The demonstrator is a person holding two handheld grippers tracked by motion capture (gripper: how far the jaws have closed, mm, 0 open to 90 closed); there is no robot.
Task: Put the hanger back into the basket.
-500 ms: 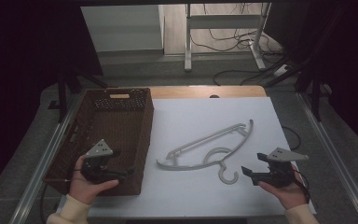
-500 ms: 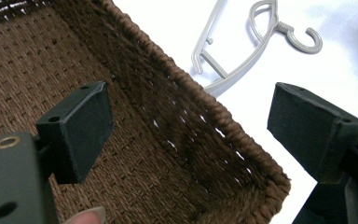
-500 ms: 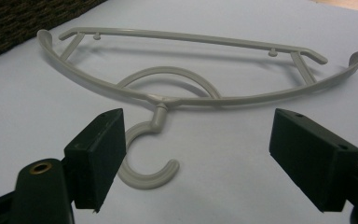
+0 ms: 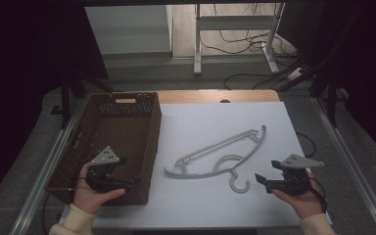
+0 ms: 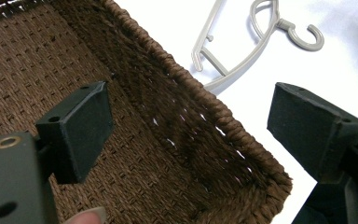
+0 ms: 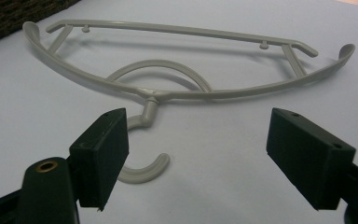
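Both my tongs stand wide with nothing between them: my left tongs [image 4: 127,181] hang over the near corner of the brown woven basket [image 4: 142,147], my right tongs [image 4: 264,182] hover low above the white table [image 4: 274,132]. Just beyond the right ones the grey plastic hanger [image 4: 215,154] lies flat, hook toward me, beside the basket
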